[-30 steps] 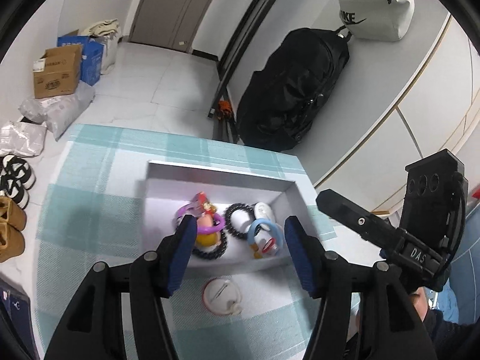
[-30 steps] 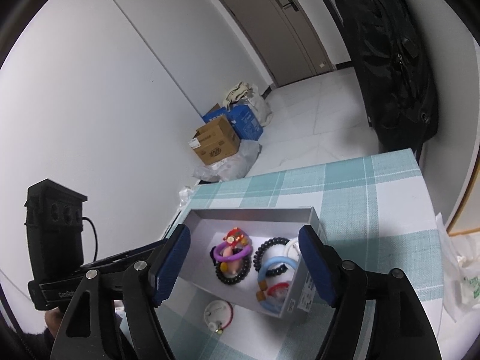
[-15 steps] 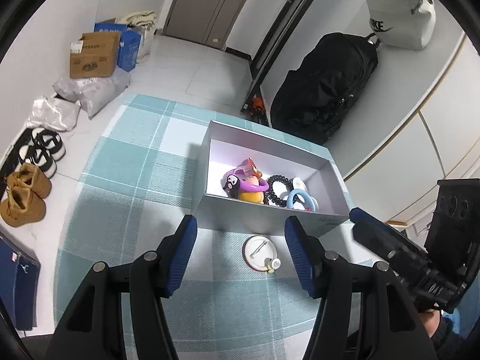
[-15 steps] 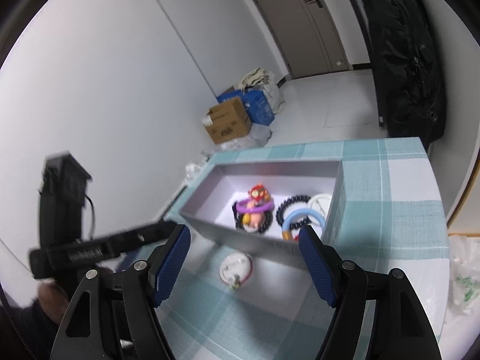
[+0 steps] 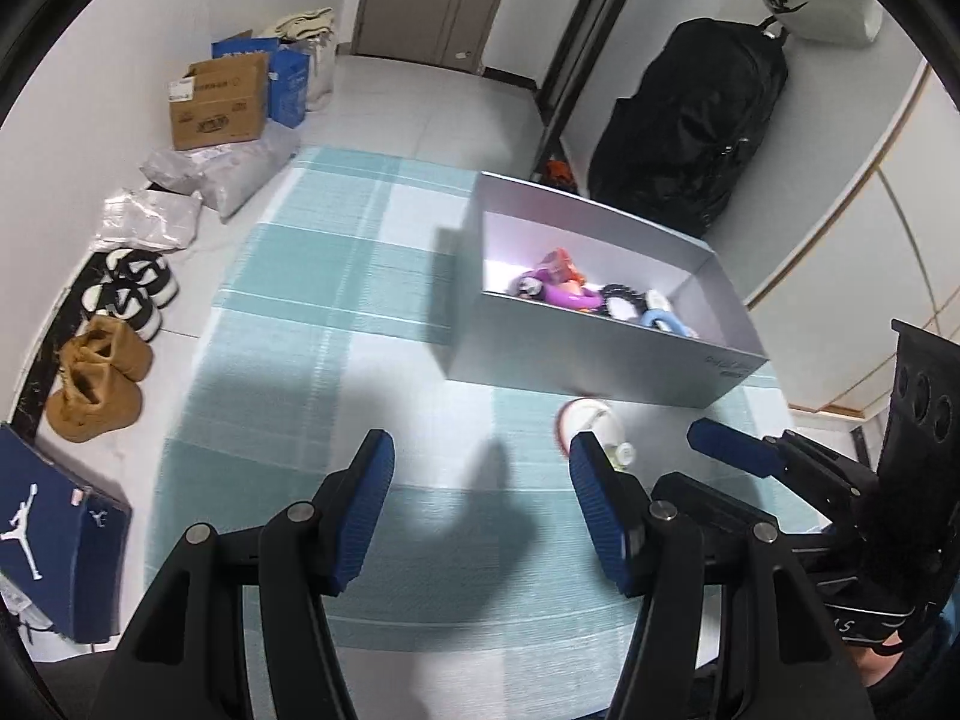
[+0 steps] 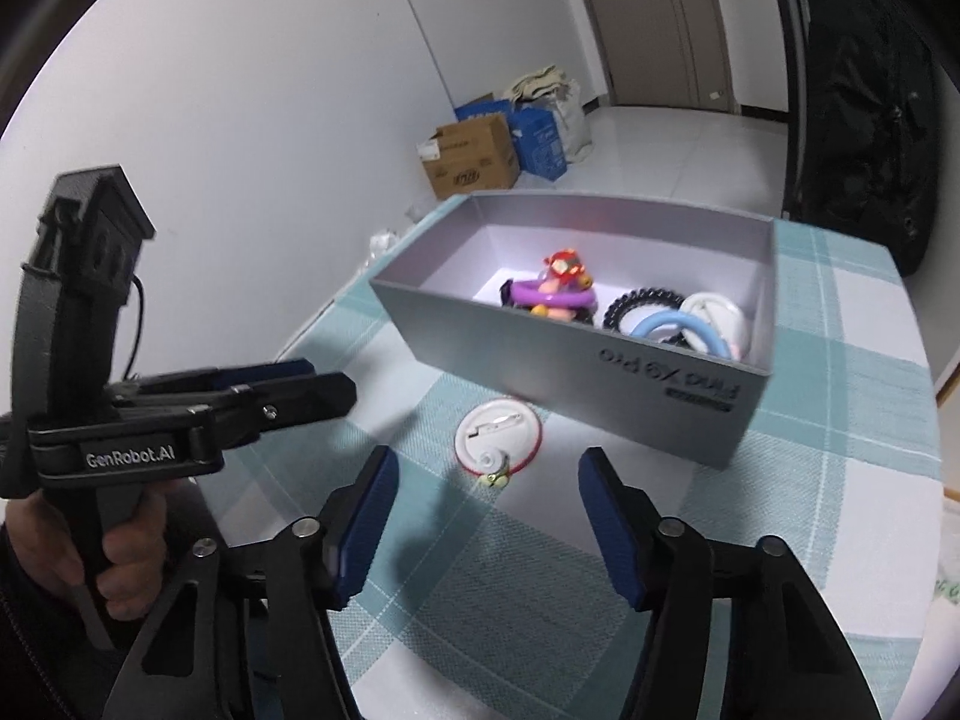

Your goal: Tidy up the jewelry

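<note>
Grey box (image 6: 606, 360) now sits higher and further right in the left wrist frame than a second ago, when it lay centred between the jaws; it holds a purple ring (image 6: 552, 299), black beaded bracelet (image 6: 639, 303) and light blue ring (image 6: 681, 327). Round white badge (image 6: 497, 437) lies on the teal plaid tablecloth (image 6: 840, 420) just in front of the box, centre of the right wrist frame, ahead of the right gripper (image 6: 486, 504). Right jaws are closing, narrower than before, nothing between them. Left gripper (image 5: 480, 498) is partly spread, unchanged, empty; the badge (image 5: 591, 423) peeks behind its right finger. A hand (image 6: 90, 552) grips the left handle, lower left.
</note>
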Tool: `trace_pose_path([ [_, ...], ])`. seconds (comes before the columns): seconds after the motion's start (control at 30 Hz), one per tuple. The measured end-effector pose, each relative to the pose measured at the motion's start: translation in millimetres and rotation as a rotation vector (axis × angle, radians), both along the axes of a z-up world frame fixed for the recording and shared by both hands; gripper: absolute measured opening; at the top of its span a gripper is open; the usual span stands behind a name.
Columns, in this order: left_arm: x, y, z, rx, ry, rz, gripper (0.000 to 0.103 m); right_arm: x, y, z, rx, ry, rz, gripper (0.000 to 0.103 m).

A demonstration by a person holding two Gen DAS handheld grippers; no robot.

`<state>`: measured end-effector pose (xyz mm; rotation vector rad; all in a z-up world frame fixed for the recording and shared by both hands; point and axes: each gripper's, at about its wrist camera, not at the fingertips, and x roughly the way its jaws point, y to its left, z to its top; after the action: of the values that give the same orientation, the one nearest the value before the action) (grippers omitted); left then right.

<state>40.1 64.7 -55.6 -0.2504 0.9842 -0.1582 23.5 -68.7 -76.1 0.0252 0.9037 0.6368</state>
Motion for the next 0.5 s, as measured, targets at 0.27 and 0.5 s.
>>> trace_pose_path([
  [0.27,-3.2,15.0,-4.6,-0.041,0.025,0.046,0.056,-0.6,10.2,-10.0,-0.052,0.003,0.018,0.037],
  [0.5,-2.1,17.3,-6.6,-0.05,0.034,0.052,0.056,3.8,15.9,-14.2,-0.081,-0.002,0.001,0.026],
])
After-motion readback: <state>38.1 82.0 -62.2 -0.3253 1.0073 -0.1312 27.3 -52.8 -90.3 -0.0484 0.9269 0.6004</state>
